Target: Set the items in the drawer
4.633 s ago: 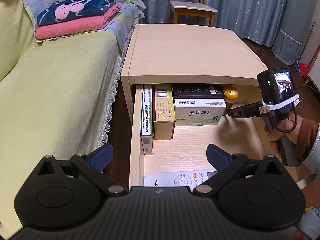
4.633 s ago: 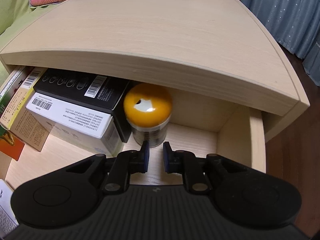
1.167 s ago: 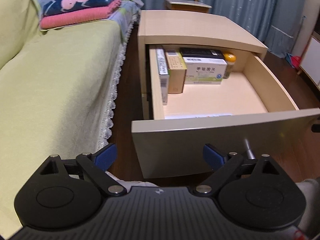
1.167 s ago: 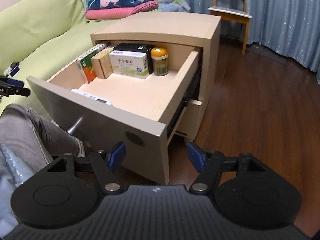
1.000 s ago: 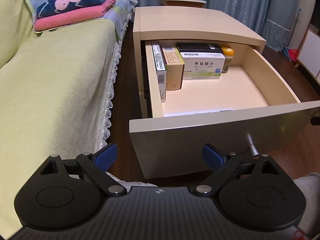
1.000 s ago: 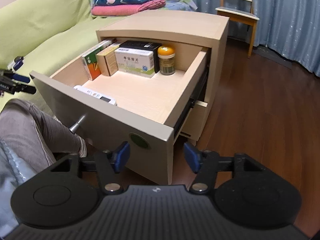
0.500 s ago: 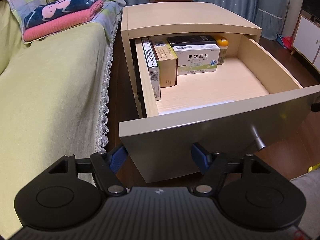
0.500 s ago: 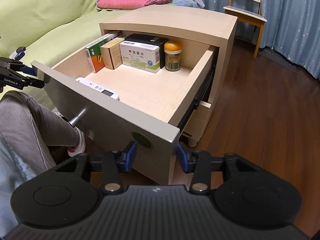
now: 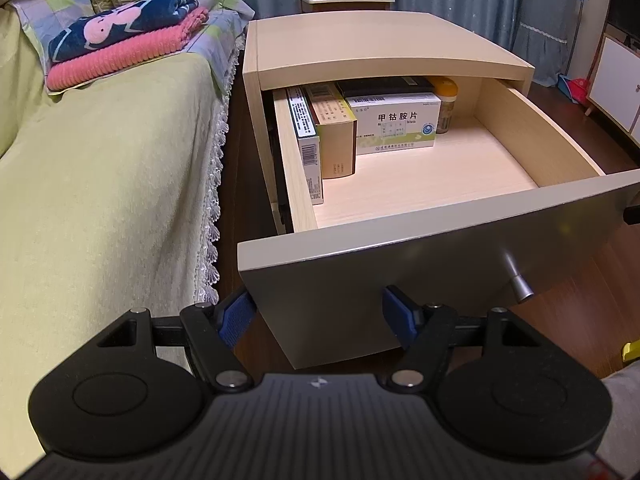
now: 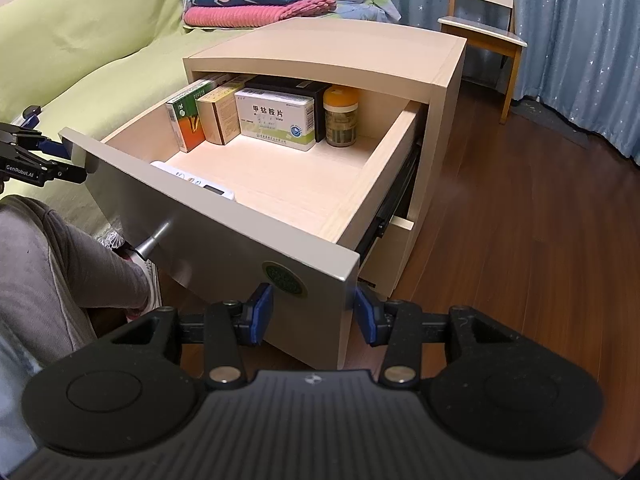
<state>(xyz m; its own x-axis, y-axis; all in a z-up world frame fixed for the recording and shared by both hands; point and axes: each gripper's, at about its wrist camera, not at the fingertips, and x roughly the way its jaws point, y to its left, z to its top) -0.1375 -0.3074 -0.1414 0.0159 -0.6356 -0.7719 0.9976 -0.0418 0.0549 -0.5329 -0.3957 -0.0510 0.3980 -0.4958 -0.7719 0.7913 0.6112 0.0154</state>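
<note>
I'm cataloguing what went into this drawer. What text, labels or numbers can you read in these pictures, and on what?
"甲钴胺片": front of the white and green medicine box, also seen in the right wrist view.
"GenRobot.AI": side of the left gripper.
Barcodes and fine print on the tall narrow box, the tan box and the black box: too small to read.
Bottle label: blurred.

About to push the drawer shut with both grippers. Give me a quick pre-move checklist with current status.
1. Left gripper empty and open, at the left end of the drawer front: ok.
2. Right gripper empty and open, at the right corner of the drawer front: ok.
3. Boxes and orange-lidded jar standing at the back, inside the walls: ok.
4. White remote lying flat behind the front panel: ok.
5. Items clear the cabinet top: cannot tell.
</note>
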